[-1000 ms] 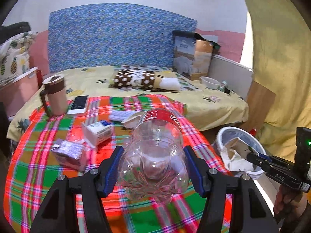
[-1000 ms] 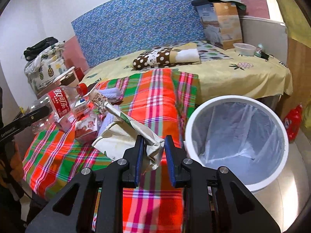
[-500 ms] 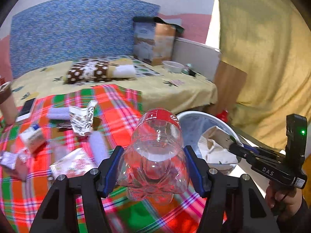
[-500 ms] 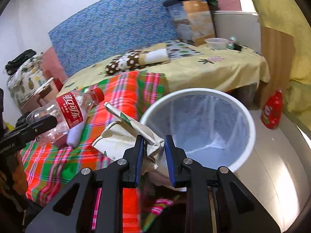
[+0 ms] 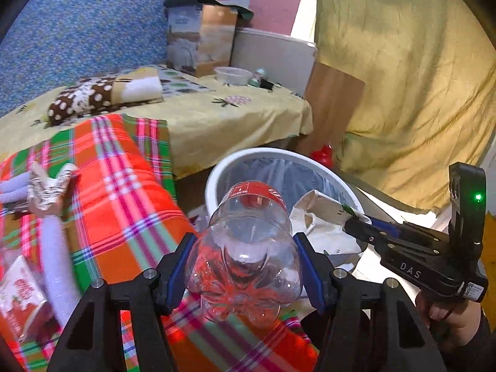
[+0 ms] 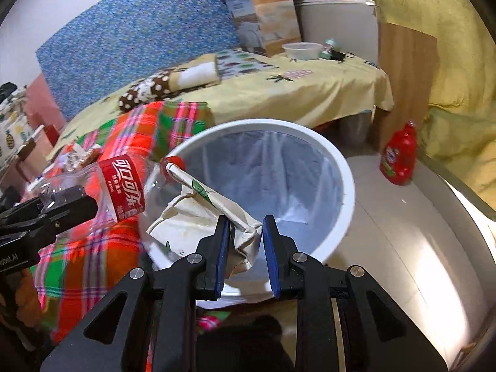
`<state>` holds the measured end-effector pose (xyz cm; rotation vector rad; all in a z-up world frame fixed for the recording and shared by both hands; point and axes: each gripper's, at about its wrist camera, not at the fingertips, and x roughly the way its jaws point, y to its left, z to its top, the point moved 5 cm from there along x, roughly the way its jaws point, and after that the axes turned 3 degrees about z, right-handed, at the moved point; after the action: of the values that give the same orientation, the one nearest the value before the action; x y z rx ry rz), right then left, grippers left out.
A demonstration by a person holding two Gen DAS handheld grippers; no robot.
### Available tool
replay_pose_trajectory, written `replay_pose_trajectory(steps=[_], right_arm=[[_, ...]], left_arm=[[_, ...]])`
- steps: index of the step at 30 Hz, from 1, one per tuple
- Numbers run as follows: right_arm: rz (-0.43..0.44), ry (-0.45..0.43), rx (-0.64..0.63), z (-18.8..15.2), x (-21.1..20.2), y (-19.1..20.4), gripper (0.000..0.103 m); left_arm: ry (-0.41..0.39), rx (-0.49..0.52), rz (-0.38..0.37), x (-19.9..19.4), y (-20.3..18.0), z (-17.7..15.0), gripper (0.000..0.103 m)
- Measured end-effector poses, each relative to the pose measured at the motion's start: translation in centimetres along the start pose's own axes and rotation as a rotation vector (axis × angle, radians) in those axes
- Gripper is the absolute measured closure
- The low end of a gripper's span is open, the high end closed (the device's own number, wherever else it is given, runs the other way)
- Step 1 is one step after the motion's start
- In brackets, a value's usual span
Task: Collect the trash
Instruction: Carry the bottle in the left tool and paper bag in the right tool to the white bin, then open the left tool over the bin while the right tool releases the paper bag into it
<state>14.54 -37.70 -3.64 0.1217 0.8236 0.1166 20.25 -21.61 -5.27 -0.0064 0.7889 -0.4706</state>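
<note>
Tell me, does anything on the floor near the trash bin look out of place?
One thing does: a red bottle stands alone on the pale floor beyond the white bin, by a wooden panel, away from the litter on the plaid cloth. Nothing looks spilled.

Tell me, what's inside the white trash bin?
The white trash bin has a clear plastic liner and looks empty where visible. The crumpled paper bag held over the rim hides the near part of the bottom.
</note>
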Motion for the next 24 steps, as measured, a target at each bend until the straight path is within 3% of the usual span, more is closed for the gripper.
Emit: replay_pose_trajectory(steps=[13, 14, 18, 24], right_arm=[[-0.062, 0.031, 0.010, 0.2, 0.6, -1.7, 0.078], [-0.067, 0.031, 0.010, 0.2, 0.6, -1.8, 0.076], [-0.076, 0.028, 0.014, 0.2, 0.7, -1.9, 0.053], [-0.067, 0.008, 0.023, 0.3, -0.1, -1.9, 0.053]], left_arm=[[0.045, 0.009, -0.056, 3.2, -1.9, 0.6, 0.040], [0.043, 0.007, -0.055, 3.1, -1.8, 0.7, 0.040], [0.020, 0.002, -0.056, 2.8, -1.8, 1.0, 0.038], [0.004, -0.007, -0.060, 1.9, -1.7, 1.0, 0.038]])
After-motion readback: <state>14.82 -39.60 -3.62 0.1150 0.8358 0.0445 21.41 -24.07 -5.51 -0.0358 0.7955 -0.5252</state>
